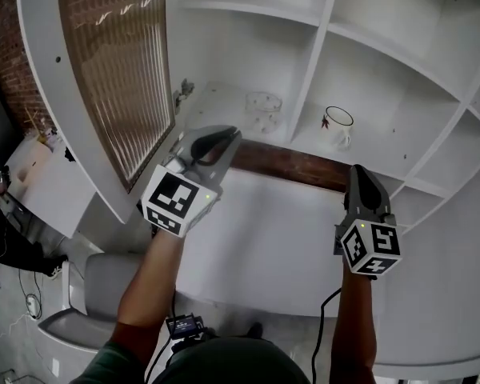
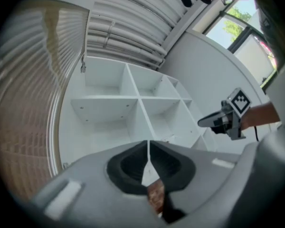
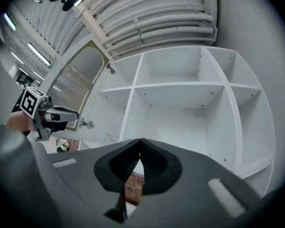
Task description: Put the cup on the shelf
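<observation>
White shelf (image 1: 316, 62) fills the upper right of the head view, its boards and uprights cutting it into square bays whose front edges face the person. To the left an open door (image 1: 116, 78) with a ribbed brown panel in a white frame swings out. Its lower edge runs down toward the left gripper (image 1: 230, 133), which sits just beside it in the picture. Below the shelf a white top (image 1: 264, 238) spreads across the middle of the frame, and a strip of brick (image 1: 296, 166) shows along its far edge, under the lowest bays.

A broad stretch of that top lies between the two grippers. The left one is centre-left, tilted and pointing up-right toward the shelf. The right gripper (image 1: 358, 170) is at centre-right and points straight at the shelf's lower edge. Each gripper's own view shows its jaws brought together at the tips, with nothing between them.

The cup (image 1: 338, 126) stands upright in the bay just right of the central upright, near that bay's front edge. It is white with a dark rim, and well apart from both grippers. A clear glass (image 1: 264, 110) sits in the bay to its left.
</observation>
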`<state>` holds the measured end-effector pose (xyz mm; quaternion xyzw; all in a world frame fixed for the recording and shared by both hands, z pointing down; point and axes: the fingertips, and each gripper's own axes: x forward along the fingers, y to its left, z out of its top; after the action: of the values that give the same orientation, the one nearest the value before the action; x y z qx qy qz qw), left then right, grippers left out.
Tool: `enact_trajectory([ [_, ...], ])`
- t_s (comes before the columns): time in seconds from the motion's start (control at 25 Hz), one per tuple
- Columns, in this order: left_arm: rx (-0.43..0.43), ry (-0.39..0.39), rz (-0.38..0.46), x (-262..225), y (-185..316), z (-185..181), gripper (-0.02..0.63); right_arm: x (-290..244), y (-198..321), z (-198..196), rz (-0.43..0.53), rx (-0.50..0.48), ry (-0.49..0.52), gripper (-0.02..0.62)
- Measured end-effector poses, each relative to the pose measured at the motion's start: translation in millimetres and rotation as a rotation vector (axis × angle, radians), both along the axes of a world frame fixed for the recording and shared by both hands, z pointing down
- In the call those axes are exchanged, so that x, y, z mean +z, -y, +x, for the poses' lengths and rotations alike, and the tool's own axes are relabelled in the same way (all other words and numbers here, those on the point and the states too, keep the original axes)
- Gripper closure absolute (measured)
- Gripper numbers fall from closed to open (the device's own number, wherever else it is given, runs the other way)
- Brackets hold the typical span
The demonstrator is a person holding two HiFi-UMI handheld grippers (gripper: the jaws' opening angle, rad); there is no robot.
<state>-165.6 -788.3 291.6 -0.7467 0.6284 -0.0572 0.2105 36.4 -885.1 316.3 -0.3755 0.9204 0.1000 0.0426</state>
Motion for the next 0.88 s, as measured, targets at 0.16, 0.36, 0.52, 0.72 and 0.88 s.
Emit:
enact_trajectory([
  [0.16,0.041,0.011,0.038,-3.8,-31.9,12.8,0.603,-1.4,-53.6,-10.2,0.070,-0.100,-0.019,0.589],
  [0.36,0.083,0.007,0.054,9.8,-72.0,29.7,0.603,19.5,-111.4,-14.4,0.084,-0.194,-0.054,0.589],
  [0.52,0.115,0.021,0.034,30.5,-100.0,49.7,0.603,41.9,-142.4,-9.8,0.047,-0.229,-0.079,0.589],
  [0.72,0.155,0.037,-0.034,72.9,-125.7,73.3,0.603,79.0,-179.1,-4.6,-0.009,-0.249,-0.129,0.591],
  [0.88,0.176,0.012,-0.094,107.0,-143.4,85.1,0.603,103.1,-207.0,3.8,-0.056,-0.256,-0.152,0.591],
])
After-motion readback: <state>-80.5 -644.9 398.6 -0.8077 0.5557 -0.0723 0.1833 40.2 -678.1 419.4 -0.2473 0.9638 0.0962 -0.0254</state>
